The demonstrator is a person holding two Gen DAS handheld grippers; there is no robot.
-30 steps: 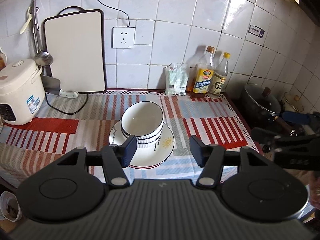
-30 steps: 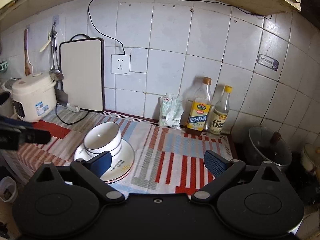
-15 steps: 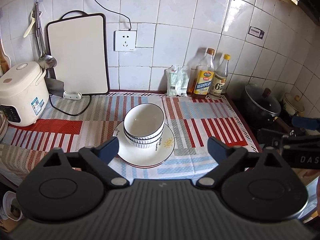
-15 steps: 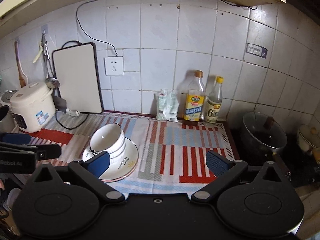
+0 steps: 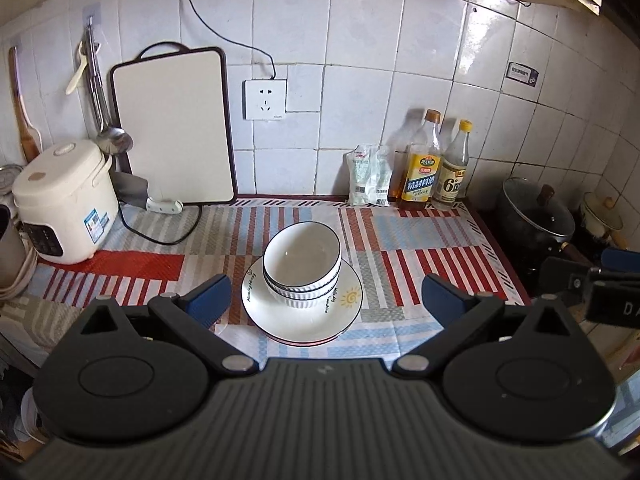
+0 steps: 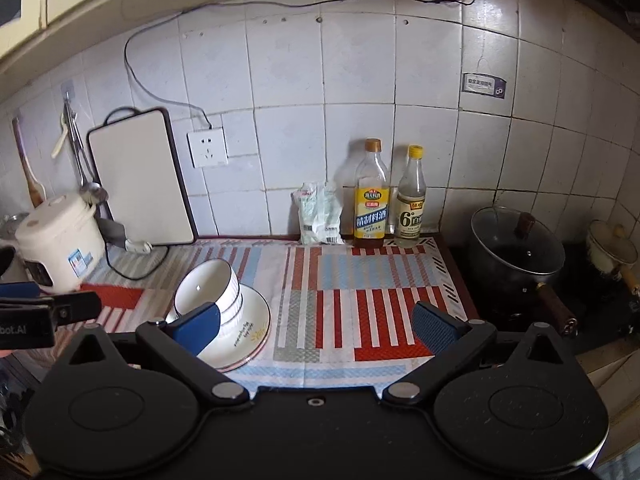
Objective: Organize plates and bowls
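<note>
Two white bowls [image 5: 302, 264] with dark rims are nested and stand on a stack of white plates [image 5: 348, 308] on the striped cloth. They also show in the right wrist view, the bowls [image 6: 212, 284] on the plates [image 6: 250, 328]. My left gripper [image 5: 326, 298] is open and empty, held back above the counter's front edge, its jaws to either side of the plates. My right gripper [image 6: 316, 326] is open and empty, to the right of the stack.
A rice cooker [image 5: 66, 200] stands at the left, a cutting board [image 5: 172, 128] leans on the wall. Two bottles [image 5: 438, 164] and a packet [image 5: 370, 176] stand at the back. A lidded pot [image 5: 534, 216] sits on the stove at right.
My left gripper has opened wider and pulled back and up from the bowls. My right gripper has drawn back and turned a little to the right. The bowls and plates have not moved.
</note>
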